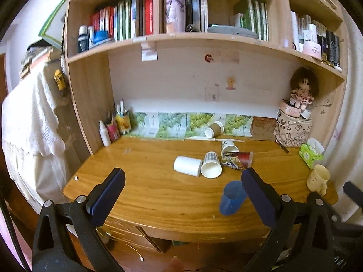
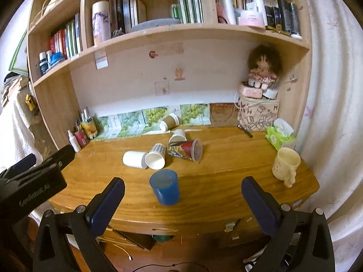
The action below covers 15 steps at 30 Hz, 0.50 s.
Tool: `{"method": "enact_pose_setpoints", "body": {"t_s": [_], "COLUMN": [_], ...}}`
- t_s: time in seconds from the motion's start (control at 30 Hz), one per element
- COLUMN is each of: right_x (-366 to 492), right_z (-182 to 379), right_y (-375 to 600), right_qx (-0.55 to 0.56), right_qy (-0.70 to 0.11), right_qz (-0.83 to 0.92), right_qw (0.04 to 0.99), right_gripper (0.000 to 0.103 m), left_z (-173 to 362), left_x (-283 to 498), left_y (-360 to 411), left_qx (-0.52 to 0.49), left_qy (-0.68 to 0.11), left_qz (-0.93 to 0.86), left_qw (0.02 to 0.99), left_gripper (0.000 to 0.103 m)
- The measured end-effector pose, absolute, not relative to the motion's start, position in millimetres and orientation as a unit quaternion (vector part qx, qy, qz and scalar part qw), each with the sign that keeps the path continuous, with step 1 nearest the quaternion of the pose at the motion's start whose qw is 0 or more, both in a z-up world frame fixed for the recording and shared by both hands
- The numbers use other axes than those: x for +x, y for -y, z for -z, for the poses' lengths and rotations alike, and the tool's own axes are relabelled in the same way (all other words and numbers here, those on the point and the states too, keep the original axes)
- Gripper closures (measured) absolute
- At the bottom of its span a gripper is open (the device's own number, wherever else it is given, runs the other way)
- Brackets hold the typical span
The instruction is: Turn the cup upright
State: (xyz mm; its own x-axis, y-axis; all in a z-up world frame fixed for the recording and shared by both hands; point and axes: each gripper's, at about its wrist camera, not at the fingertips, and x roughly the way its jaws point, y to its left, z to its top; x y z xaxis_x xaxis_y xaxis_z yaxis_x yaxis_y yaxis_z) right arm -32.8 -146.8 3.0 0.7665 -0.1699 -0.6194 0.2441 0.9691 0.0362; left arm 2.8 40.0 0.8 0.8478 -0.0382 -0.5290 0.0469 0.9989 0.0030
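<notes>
We see a blue plastic cup (image 2: 165, 187) on the honey-brown wood-grain counter (image 2: 226, 181). Behind it lie a plain white cup (image 2: 133, 159), a dotted white paper cup (image 2: 156, 156) and a red printed cup (image 2: 185, 150). The mug (image 2: 285, 166) is cream. Our fingers (image 2: 106, 201) are dark navy.

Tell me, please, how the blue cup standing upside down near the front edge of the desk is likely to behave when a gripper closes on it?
The blue cup looks like thin plastic, so it is probably light and may flex slightly under the pads. Its smooth, tapered wall could let it slip unless it is squeezed squarely. It rests on its wider rim, so a nudge would probably slide it on the glossy desk rather than tip it.
</notes>
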Motion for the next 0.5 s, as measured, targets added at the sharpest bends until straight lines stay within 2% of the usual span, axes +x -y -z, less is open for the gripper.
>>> {"method": "enact_pose_setpoints", "body": {"t_s": [0.17, 0.5], "right_x": [-35.6, -36.3], "right_z": [-10.2, -14.7], "right_y": [147.5, 138.8], "right_qx": [0.060, 0.044], "right_qy": [-0.297, -0.292], "right_qz": [0.099, 0.080], "right_qw": [0.948, 0.952], "right_gripper": [0.000, 0.000], "left_z": [-6.4, -9.0], "left_x": [-5.8, -12.2], "left_y": [-39.7, -39.6], "left_qx": [0.019, 0.019], "left_qy": [-0.247, -0.226], "left_qz": [0.012, 0.015], "left_qw": [0.969, 0.974], "left_gripper": [0.001, 0.000]}}
